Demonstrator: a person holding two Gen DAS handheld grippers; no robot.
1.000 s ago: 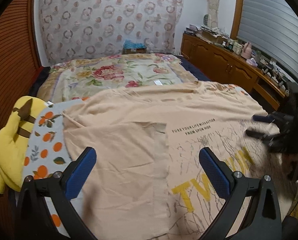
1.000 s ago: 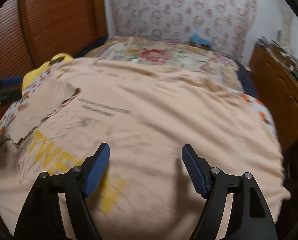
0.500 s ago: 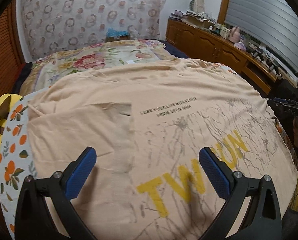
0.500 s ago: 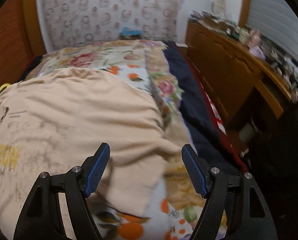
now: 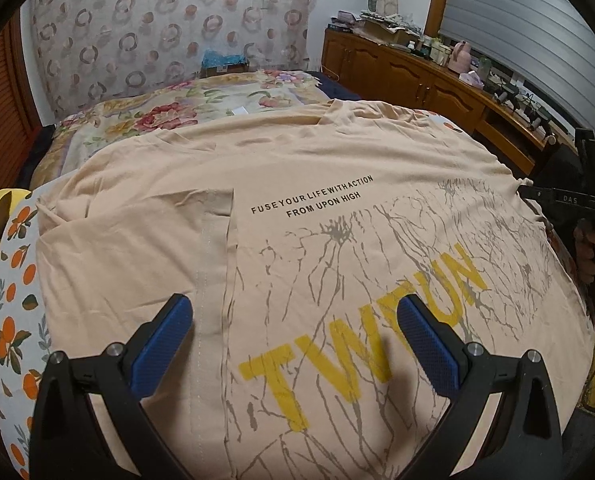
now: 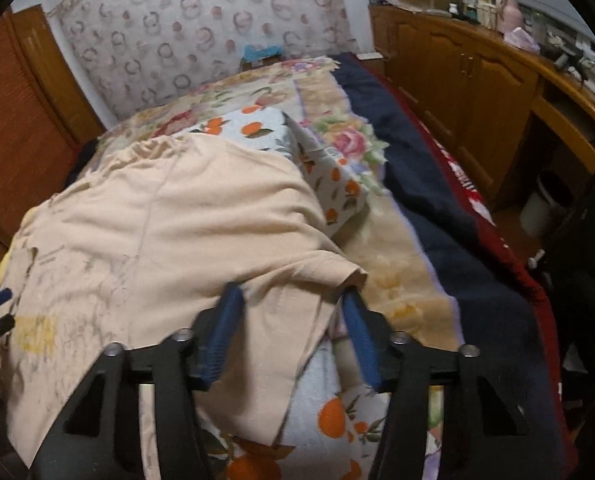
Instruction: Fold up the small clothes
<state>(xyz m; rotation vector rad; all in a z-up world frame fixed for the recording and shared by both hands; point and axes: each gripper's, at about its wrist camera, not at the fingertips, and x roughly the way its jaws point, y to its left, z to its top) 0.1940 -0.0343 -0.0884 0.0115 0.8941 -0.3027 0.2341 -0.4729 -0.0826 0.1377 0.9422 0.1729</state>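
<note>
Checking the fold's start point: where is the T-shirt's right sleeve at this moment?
In the right wrist view the sleeve lies low and centre on the orange-print sheet, between the fingers of the right gripper, which have just been closing.

The right gripper (image 6: 291, 322) swung across to the shirt's (image 6: 169, 216) sleeve, and its jaws narrowed around it.

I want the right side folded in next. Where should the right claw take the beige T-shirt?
Take the T-shirt by its loose right sleeve hem, coming from the bed's outer side. That flap lies free between the right claw pads, which have just been closing.
</note>
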